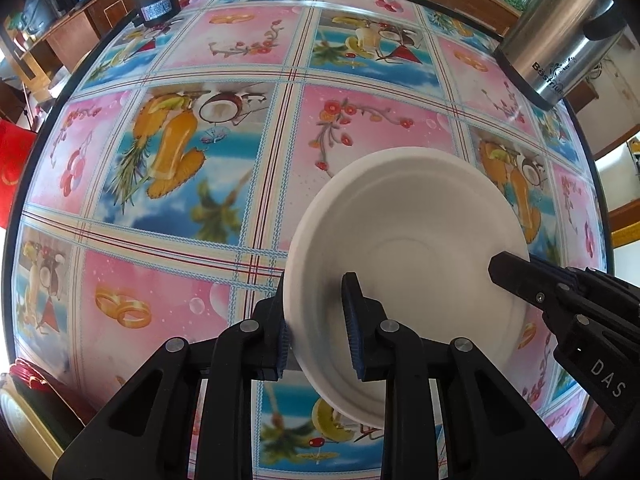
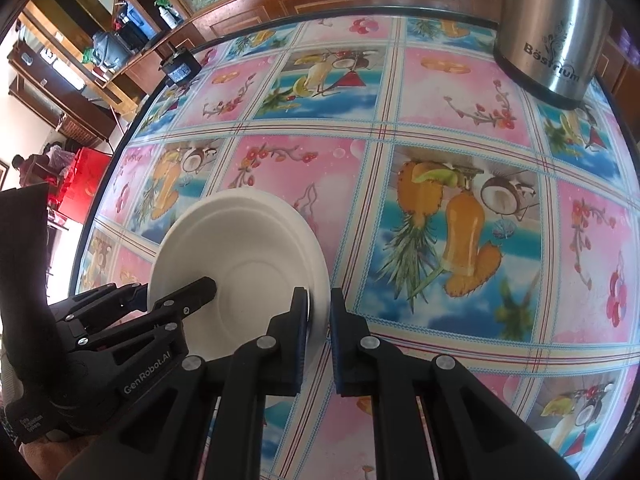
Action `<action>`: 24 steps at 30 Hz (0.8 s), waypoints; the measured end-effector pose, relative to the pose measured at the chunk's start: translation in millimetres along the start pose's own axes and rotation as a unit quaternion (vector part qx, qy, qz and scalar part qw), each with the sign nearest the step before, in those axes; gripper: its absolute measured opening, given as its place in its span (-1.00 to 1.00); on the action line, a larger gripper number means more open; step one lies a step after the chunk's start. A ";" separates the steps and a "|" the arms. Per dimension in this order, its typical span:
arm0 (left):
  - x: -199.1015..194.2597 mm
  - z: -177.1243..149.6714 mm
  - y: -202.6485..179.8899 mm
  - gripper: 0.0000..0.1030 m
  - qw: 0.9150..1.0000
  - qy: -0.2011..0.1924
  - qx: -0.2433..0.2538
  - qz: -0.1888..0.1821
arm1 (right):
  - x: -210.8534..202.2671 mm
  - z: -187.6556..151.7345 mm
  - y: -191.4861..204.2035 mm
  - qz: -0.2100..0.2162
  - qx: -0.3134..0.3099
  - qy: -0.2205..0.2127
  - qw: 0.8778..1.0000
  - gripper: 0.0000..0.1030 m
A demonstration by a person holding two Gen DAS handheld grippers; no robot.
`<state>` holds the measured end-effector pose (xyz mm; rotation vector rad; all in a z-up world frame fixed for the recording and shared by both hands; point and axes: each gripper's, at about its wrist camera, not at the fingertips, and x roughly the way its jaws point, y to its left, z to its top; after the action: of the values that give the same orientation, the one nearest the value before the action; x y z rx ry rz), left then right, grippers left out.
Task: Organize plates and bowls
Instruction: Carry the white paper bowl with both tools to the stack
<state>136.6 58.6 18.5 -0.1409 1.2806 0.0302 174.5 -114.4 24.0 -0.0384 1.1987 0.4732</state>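
White bowl (image 1: 404, 248), moulded-fibre or paper type by its matt look: judged very light, thin-walled, somewhat flexible at the rim, not fragile but easily dented or slid across the glossy tablecloth (image 1: 168, 152). It may be more than one nested together; the right wrist view hints at a doubled rim, not certain. Location: on the tablecloth, well apart from the steel kettle (image 1: 560, 44), on the near side of it. Best hold: the rim, pinched across the wall. Left gripper (image 1: 320, 320): closed down on the bowl's near rim, one finger inside, one outside. Right gripper (image 2: 318, 312): closed tight on the opposite rim edge, wall between its fingers.
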 end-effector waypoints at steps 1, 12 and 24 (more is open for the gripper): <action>-0.9 -0.7 -0.6 -0.59 1.000 0.001 0.002 -0.001 | -0.3 -0.8 -0.8 0.003 0.003 0.001 1.000 -0.83; -33.2 -21.4 7.5 -0.65 1.000 -0.022 0.000 -0.003 | -16.5 -15.9 7.1 0.004 0.006 -0.008 1.000 -0.83; -86.5 -53.6 54.4 -0.64 0.998 -0.052 -0.030 0.000 | -43.8 -31.2 59.6 0.014 -0.025 -0.026 0.999 -0.83</action>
<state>55.3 110.8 81.5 -0.1880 1.1762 0.0750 112.6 -83.8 64.7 -0.0519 1.1379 0.5261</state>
